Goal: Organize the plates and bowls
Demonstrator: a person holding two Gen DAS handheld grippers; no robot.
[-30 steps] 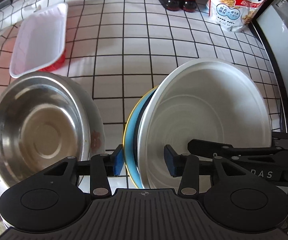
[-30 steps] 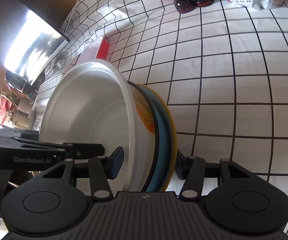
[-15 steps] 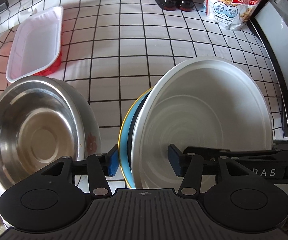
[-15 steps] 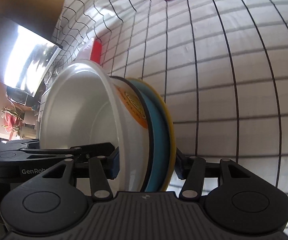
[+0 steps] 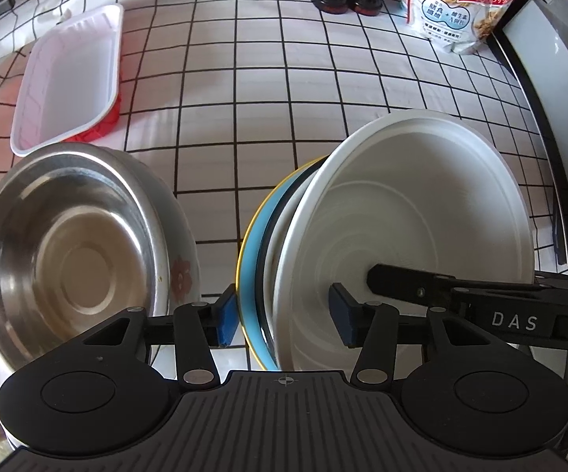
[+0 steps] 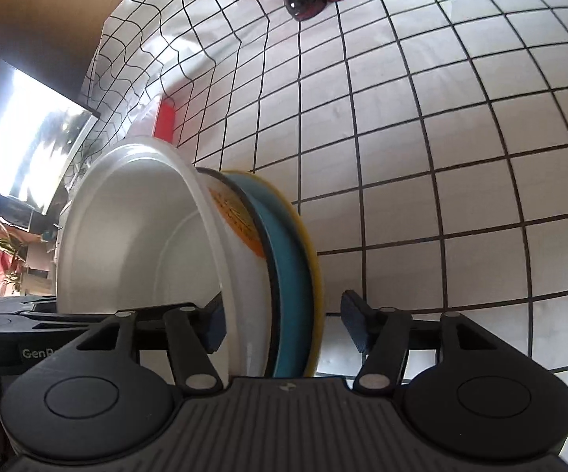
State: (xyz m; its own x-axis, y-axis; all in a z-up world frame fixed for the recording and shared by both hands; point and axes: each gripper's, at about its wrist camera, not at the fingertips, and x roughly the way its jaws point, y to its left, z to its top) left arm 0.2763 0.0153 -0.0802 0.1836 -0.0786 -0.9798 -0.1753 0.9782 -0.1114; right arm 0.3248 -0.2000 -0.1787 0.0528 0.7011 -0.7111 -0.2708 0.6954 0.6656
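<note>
Here the nested stack, white bowl seated in a blue plate, stands tilted on edge at 5 o'clock of the checked tablecloth. The left gripper and right gripper both straddle its rim, jaws spread, blue pads close but not visibly pinching. Risk: with neither clamped, the stack could tip or roll, or knock the steel bowl at 9 o'clock. The bowl could also slide out.

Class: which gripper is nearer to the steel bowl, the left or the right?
Left. The left gripper straddles the bowl-and-plate stack with the steel bowl just off its left finger. The right gripper holds the stack's far side; the steel bowl is not in its view.
</note>
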